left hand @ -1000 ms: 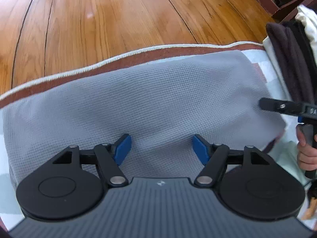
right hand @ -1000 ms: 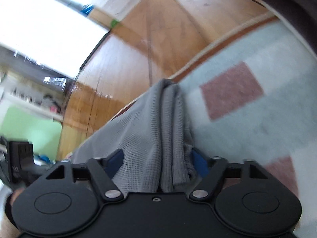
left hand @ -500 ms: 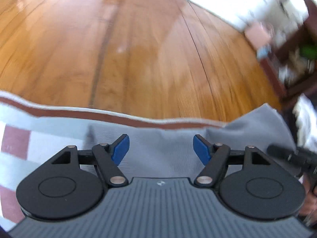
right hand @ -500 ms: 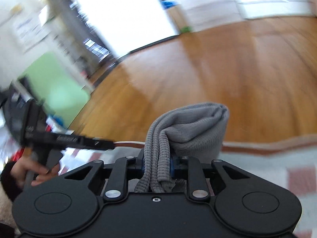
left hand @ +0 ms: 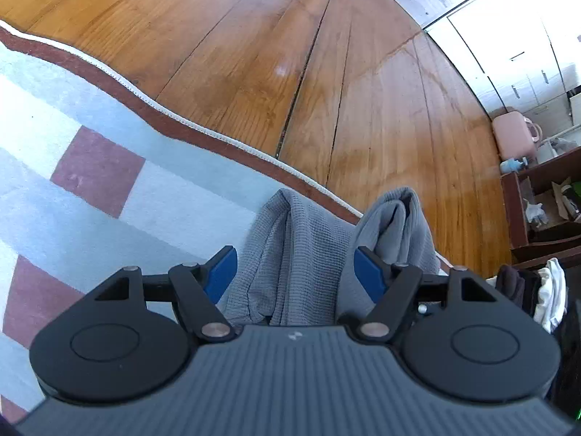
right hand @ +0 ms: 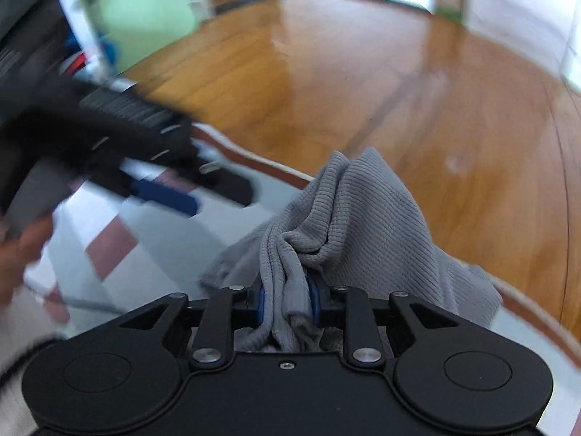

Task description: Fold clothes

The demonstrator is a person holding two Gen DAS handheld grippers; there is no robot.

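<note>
Gripping bunched grey garment (right hand: 363, 218) in right hand-held gripper (right hand: 288, 299), jaws opening, left hand-held gripper (left hand: 296, 272) wide.

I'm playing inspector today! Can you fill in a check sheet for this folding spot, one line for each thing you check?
Surface: checked rug, pale blue with red squares, white-corded edge, on a wooden floor.
Job's things: grey knit garment, bunched up.
Clutter: dark and white clothes piled at the right edge of the left wrist view.
Grippers: right gripper clamped on the garment, jaws opening; left gripper open, cloth between its fingers but not pinched.
Cables: nothing seen.
Surroundings: wooden shelf with odds and ends, pink case, white cabinets.
</note>
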